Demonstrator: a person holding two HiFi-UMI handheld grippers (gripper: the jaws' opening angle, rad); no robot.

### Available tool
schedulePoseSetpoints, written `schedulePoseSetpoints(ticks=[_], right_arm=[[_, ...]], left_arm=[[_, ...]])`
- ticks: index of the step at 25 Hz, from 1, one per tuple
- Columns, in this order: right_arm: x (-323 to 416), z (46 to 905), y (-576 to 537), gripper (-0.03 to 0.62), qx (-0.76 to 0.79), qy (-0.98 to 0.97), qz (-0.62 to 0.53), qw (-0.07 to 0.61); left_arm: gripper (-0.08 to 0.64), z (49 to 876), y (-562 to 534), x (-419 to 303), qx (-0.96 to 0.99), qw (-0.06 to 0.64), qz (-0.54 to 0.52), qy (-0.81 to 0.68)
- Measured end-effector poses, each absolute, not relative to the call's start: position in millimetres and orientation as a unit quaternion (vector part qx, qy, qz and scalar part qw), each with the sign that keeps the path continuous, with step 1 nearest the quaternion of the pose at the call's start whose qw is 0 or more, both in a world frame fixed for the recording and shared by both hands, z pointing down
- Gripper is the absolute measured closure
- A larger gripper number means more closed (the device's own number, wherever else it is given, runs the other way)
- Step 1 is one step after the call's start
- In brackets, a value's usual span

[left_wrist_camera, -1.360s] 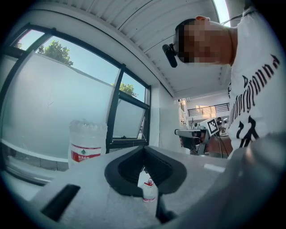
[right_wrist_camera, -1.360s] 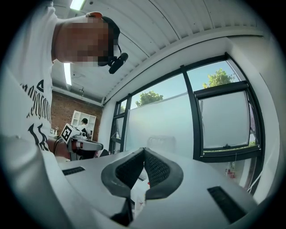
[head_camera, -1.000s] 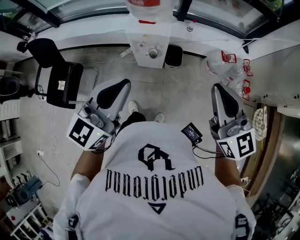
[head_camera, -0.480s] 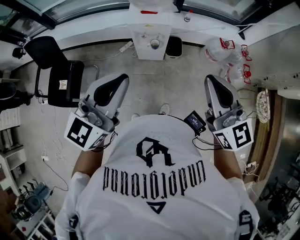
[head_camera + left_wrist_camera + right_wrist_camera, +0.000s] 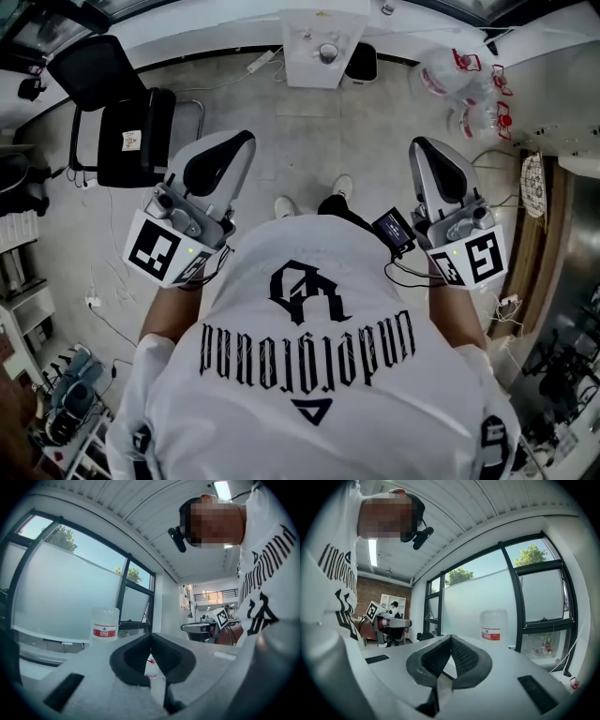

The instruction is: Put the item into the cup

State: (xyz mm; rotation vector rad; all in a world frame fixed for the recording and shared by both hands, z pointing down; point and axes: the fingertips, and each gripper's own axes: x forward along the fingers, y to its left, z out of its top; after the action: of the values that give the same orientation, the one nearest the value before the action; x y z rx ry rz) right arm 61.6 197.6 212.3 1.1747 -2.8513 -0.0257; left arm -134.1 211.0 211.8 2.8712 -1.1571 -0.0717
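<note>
Item, cup: neither can be placed from any of the three views.
Left hand-held gripper (image 5: 239,148): held out over the floor and pointing ahead. In its own view (image 5: 150,635) the black pads meet at the tips with nothing clamped between them.
Right hand-held gripper (image 5: 424,155): level with the left one on the other side of the body, well apart from it. Its own view (image 5: 451,638) shows the jaws closed tip to tip on nothing.
Marker cubes (image 5: 157,251): one at the rear of each gripper, close to the person's forearms.
Person: standing, seen from above in a white T-shirt (image 5: 309,375) with black print. The shoes (image 5: 286,206) are on the grey floor (image 5: 300,141).
Black device (image 5: 394,234): just beside the right gripper, with a cable running toward it.
Water dispenser (image 5: 323,42): white, straight ahead against the window wall. Its jug (image 5: 104,624) with a red label shows in both gripper views (image 5: 493,625).
Chair (image 5: 117,112): black, ahead on the left, apart from the left gripper.
Plastic bags (image 5: 464,80): clear with red print, on the floor ahead on the right.
</note>
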Motion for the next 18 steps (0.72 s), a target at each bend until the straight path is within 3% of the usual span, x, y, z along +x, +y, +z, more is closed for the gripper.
schedulePoseSetpoints(ticks=[18], right_arm=[[-1.8,255.8,234.1,0.577,0.377,-0.924,0.005,0.057]], left_arm=[[0.545,251.5,239.8,-175.5,0.930,0.046,-0.019,-0.363]])
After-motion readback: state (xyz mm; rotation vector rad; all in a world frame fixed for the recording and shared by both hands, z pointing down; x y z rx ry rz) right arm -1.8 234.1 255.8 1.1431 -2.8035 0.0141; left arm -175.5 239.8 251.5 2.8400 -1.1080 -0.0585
